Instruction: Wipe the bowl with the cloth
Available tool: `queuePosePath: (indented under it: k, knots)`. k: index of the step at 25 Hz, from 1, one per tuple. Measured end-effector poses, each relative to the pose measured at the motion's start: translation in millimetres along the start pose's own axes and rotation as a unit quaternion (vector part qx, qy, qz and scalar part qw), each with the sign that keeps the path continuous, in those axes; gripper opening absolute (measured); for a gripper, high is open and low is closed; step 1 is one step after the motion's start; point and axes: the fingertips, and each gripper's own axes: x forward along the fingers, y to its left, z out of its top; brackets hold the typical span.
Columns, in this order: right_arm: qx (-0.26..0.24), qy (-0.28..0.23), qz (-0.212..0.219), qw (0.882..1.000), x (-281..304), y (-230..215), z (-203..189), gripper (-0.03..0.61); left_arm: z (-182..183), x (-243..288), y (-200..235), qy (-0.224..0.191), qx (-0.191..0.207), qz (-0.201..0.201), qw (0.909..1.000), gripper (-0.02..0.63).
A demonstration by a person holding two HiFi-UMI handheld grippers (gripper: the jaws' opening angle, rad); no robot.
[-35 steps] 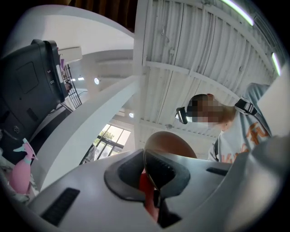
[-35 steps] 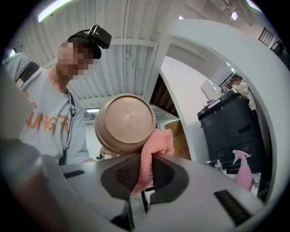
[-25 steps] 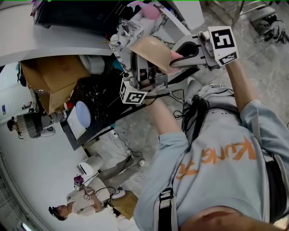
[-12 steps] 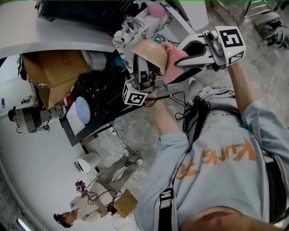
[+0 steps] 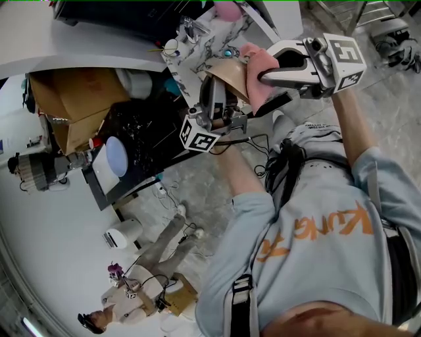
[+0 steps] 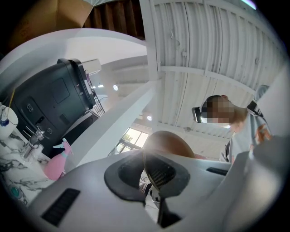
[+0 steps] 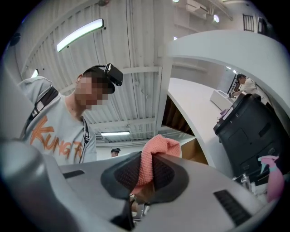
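A tan bowl (image 5: 228,71) is held up in the air, tipped on its side, with my left gripper (image 5: 215,94) shut on its rim from below. In the left gripper view the rim (image 6: 146,164) sits pinched between the dark pads, and the bowl's rounded body (image 6: 168,144) rises behind them. A pink cloth (image 5: 254,64) is bunched against the bowl's right edge, and my right gripper (image 5: 264,77) is shut on it. The right gripper view shows the cloth (image 7: 155,153) clamped between the jaws and sticking out above them.
Behind the bowl is a marble-patterned counter (image 5: 191,49) with small items and a pink spray bottle (image 5: 227,10). A black machine (image 6: 50,102) stands on the white counter. Cardboard boxes (image 5: 72,108) lie left. Another person (image 5: 122,299) stands at lower left.
The right gripper has brought the pink cloth up and left, from beside the bowl onto its right edge. The left gripper keeps hold of the bowl, which has shifted slightly upward.
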Motion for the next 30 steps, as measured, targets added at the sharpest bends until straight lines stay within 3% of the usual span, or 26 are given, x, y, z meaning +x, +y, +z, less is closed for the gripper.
queuePosePath:
  k: [8, 13, 23, 30]
  knots:
    - [-0.018, -0.008, -0.081, 0.997, -4, -16, 4, 0.049, -4, 1, -20, 0.001, -0.001, -0.043, 0.9991, 0.034]
    - [-0.028, 0.026, -0.131, 0.991, -5, -30, -7, 0.049, -6, 8, -31, -0.001, -0.003, -0.068, 0.9977, 0.034]
    - [-0.029, 0.103, -0.182, 0.977, -8, -46, -41, 0.049, 2, 9, -18, -0.034, -0.014, -0.036, 0.9987, 0.034]
    - [-0.025, 0.145, -0.176, 0.973, -7, -44, -57, 0.049, 6, 3, 1, -0.038, -0.008, 0.02, 0.9991, 0.035]
